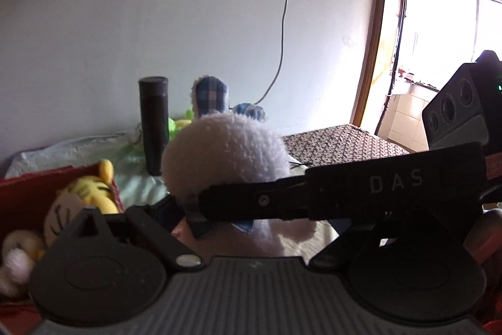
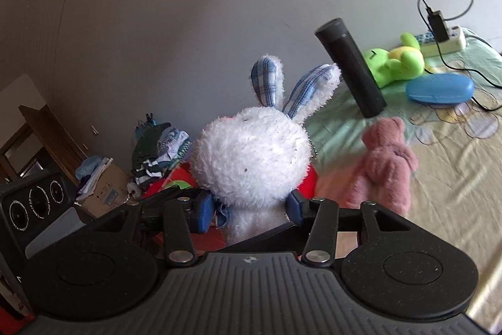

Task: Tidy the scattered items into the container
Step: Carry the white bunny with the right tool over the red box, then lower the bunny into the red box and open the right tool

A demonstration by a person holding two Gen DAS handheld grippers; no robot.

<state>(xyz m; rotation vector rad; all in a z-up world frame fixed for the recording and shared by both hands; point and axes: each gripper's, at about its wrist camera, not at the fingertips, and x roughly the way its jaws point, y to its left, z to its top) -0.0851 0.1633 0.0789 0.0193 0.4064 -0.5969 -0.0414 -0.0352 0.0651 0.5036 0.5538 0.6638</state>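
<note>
one white rabbit [image 2: 251,156] in right tool [image 2: 251,209]

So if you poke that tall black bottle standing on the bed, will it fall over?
Probably, yes. The black bottle is tall and narrow and stands on a soft bed sheet, so a nudge near its top would likely tip it. Being round, it might then roll toward the blue case. It looks hard and stiff, unlike the squashy white bunny.
</note>
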